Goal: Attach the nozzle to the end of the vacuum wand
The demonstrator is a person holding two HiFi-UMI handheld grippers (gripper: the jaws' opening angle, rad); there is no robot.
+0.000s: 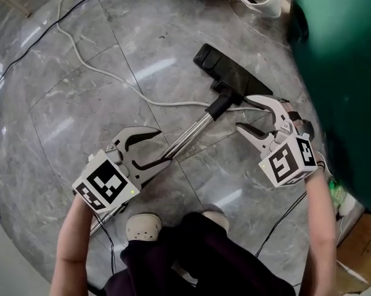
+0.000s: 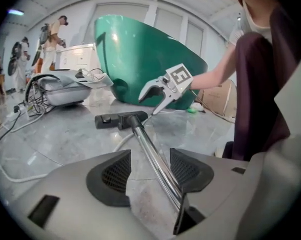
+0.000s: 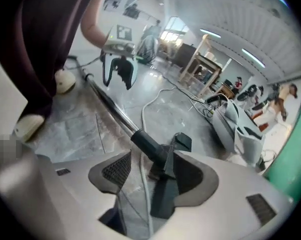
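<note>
Head view: shows nozzle (image 1: 232, 73) already on the wand (image 1: 191, 131) along the floor (image 1: 81, 103), left tongs (image 1: 165, 145) over its shaft, right tongs (image 1: 242, 112) nearer the nozzle, both released.

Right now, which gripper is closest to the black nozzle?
The right gripper, open beside the nozzle; the left gripper is farther back along the metal wand.

I see 1 nozzle (image 1: 232, 74), 1 wand (image 1: 188, 135), 1 white cord (image 1: 111, 79), 1 green tub (image 1: 346, 73), 2 shoes (image 1: 142, 226) & my 2: left gripper (image 1: 165, 145), right gripper (image 1: 242, 112).
</note>
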